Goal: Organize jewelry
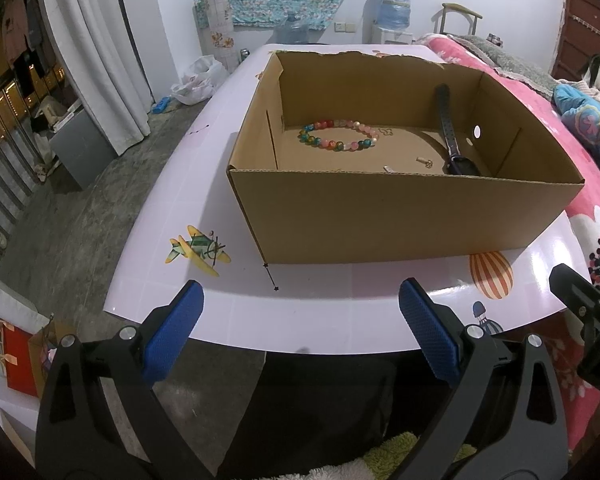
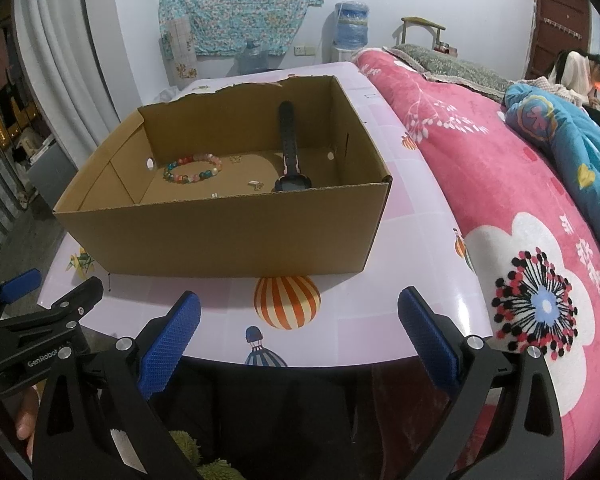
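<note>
An open cardboard box (image 1: pixel 380 216) (image 2: pixel 220 236) stands on the pale table. On its floor lie a multicoloured bead bracelet (image 1: pixel 339 136) (image 2: pixel 193 168), a dark watch (image 1: pixel 452 136) (image 2: pixel 290 152) leaning against the far wall, and small metal pieces (image 1: pixel 424 161) (image 2: pixel 256 185). My left gripper (image 1: pixel 300 320) hovers open at the table's near edge, short of the box, with nothing between its blue pads. My right gripper (image 2: pixel 300 324) is likewise open and empty, over the balloon print in front of the box. Each gripper shows at the edge of the other's view.
The table (image 1: pixel 204 208) has cartoon prints, a plane (image 1: pixel 198 250) and a striped balloon (image 2: pixel 287 302). A pink flowered blanket (image 2: pixel 500 220) on a bed borders the table on the right, where a person (image 2: pixel 580 76) sits far back. White curtains (image 1: pixel 96 48) hang left.
</note>
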A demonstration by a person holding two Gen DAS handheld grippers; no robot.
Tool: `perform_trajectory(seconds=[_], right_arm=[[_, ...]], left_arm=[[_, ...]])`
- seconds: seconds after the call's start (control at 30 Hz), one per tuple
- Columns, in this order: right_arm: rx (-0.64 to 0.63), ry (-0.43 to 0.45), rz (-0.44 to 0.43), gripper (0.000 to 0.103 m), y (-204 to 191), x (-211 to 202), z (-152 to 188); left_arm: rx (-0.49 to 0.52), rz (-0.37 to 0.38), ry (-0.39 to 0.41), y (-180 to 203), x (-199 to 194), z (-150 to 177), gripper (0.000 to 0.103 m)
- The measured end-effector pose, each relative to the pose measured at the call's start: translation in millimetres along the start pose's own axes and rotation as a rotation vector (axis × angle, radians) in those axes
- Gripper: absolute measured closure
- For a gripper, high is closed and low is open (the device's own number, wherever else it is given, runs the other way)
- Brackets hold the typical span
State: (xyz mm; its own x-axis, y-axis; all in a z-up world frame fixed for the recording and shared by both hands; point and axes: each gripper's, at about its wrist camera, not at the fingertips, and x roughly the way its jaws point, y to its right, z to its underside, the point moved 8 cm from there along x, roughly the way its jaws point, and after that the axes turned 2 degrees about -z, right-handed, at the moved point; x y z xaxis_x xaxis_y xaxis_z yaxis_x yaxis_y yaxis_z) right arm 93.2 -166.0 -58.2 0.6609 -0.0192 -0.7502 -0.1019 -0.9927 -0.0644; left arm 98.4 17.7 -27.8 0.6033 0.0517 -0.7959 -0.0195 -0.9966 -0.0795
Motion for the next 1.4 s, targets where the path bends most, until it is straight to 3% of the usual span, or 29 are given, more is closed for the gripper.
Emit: perform_trajectory(seconds=[1.4], right_arm=[[-0.002,-0.007,-0.002,0.007,-2.5,3.4,1.1]], left_arm=[[0.000,-0.016,-0.014,-1.7,6.2,3.6,0.008]])
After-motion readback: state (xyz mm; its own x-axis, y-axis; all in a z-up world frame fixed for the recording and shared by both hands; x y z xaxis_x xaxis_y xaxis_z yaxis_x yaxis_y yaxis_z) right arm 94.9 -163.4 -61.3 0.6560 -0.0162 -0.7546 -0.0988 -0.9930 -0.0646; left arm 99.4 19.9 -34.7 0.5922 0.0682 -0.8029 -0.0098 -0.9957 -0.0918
